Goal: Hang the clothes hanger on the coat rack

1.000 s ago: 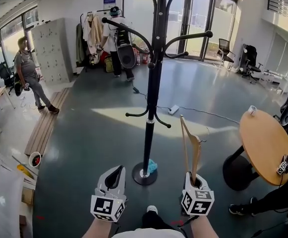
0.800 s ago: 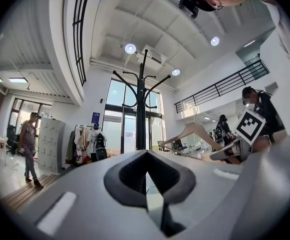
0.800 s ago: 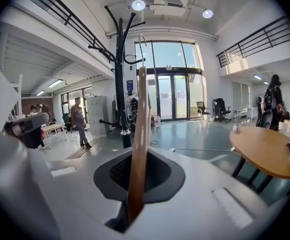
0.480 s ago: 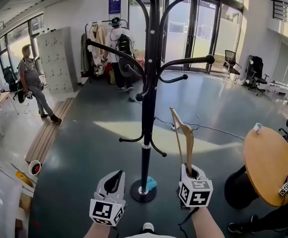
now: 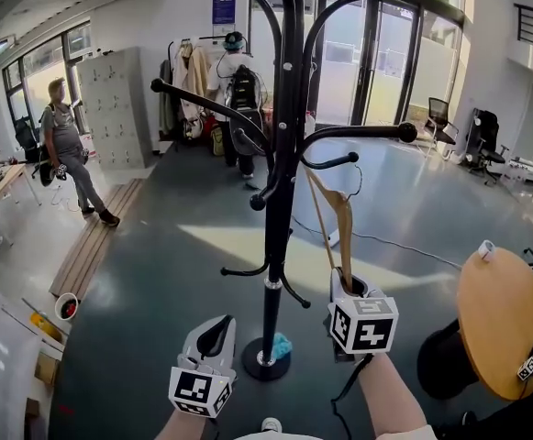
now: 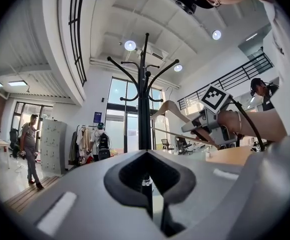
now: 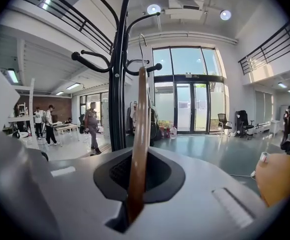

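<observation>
I read no words, no numbers anywhere. Blue sign (image 5: 225,9) on far wall: print too small for me. Left marker cube (image 5: 198,390), right marker cube (image 5: 365,324): only black-white squares, no letters.

My left gripper (image 5: 218,326) and right gripper (image 5: 347,284) are pale grey shells bearing black-and-white marker cubes (image 5: 364,324), with a black cable (image 5: 347,388) on the right.
</observation>
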A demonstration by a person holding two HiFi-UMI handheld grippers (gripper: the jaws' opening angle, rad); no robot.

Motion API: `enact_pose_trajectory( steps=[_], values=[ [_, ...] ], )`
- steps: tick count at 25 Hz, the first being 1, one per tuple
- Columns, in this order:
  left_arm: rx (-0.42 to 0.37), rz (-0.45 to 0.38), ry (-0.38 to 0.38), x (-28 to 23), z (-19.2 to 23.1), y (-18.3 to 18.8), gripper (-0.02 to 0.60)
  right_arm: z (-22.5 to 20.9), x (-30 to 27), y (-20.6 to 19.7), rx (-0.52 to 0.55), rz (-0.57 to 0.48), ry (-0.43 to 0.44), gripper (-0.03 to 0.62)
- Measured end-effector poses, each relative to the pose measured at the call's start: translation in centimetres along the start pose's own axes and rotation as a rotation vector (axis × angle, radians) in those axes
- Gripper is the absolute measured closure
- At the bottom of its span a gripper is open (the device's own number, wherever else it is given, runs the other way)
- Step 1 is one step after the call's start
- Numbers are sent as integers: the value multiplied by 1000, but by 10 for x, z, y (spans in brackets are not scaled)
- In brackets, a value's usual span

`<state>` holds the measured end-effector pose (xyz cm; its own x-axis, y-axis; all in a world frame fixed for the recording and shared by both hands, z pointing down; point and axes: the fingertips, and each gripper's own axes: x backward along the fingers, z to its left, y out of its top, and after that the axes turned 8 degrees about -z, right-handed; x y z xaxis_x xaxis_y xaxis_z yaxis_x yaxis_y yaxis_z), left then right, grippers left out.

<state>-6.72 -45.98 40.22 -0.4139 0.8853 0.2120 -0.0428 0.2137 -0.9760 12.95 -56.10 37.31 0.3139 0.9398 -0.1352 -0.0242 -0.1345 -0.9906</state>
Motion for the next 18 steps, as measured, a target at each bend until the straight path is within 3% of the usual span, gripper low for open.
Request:
enact_pose_trajectory(
  steps=[7, 18],
  values=[
    [-3, 21, 12, -7, 8, -11, 581, 1, -43, 12, 39, 28, 34, 566],
    [27, 69, 29, -11, 14, -34, 581, 5, -84, -7, 19, 117, 77, 566]
  ],
)
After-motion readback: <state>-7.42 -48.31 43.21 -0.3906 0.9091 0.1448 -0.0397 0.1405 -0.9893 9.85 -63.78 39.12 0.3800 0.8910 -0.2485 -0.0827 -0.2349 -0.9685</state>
